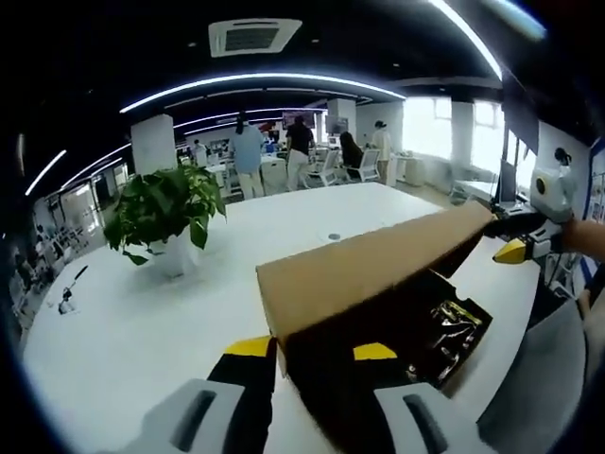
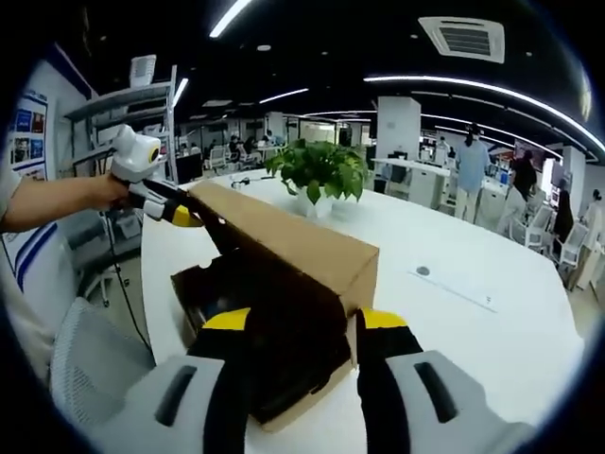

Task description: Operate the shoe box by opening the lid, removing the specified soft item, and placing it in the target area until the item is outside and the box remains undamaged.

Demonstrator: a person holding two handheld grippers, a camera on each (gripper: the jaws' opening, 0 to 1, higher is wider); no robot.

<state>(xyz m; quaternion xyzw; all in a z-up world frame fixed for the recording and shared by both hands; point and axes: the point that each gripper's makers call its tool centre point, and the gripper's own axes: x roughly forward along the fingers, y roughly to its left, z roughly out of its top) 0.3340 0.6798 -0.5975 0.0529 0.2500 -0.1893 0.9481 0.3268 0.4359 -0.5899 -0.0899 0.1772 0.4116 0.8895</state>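
We've got two cams facing each other across the shoe box (image 1: pixel 378 274). Left gripper view sits close at one end of the box, looking along its length w/ the raised lid (image 1: pixel 369 260) just ahead; the right gripper (image 1: pixel 515 248) shows at the far end, upper right. Right gripper view looks back from that opposite end, equally near, w/ the left gripper (image 2: pixel 189 216) at upper left. Both share the box, the white table (image 2: pixel 473 284) and the potted plant (image 2: pixel 319 170); office background differs per side.
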